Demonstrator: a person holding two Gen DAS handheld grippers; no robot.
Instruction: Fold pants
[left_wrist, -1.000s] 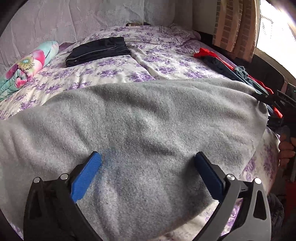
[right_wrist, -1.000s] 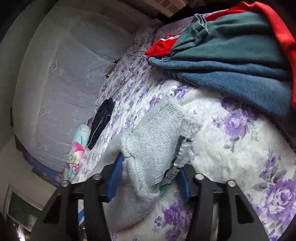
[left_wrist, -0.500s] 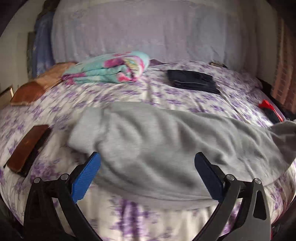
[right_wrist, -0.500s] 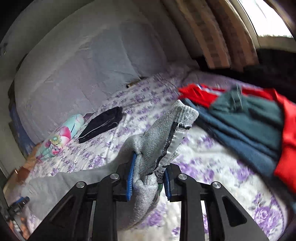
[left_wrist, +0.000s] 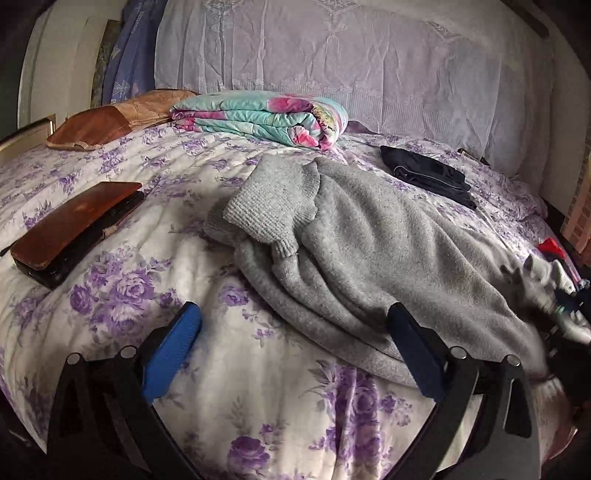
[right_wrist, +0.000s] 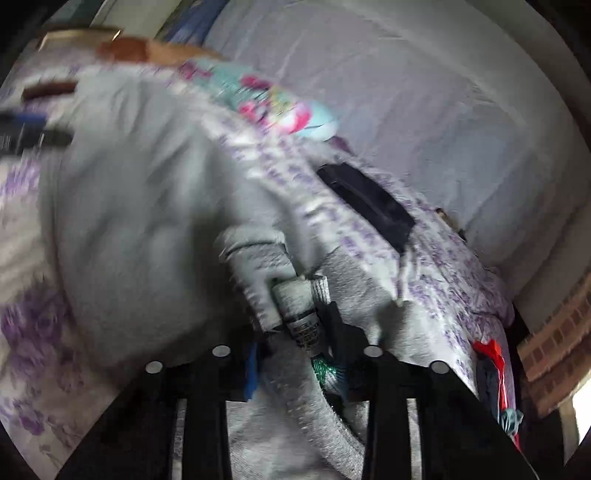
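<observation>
Left wrist: left gripper (left_wrist: 291, 347) still spread, swung off grey pants (left_wrist: 369, 240) | right gripper (right_wrist: 291, 354) stays clamped on waistband

Grey pants (left_wrist: 369, 236) ahead of the blue-padded black left tool (left_wrist: 291, 354); white bedspread (left_wrist: 110, 295) with purple flowers; brown case (left_wrist: 70, 225); turquoise-pink floral blanket (left_wrist: 258, 118)

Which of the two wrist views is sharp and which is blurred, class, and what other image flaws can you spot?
Left wrist view: sharp, with fisheye bending of the bed edges; the grey pants show clear knit texture. Right wrist view: heavy motion blur smears the pants and bedspread; bright window glare at the lower right corner.
</observation>
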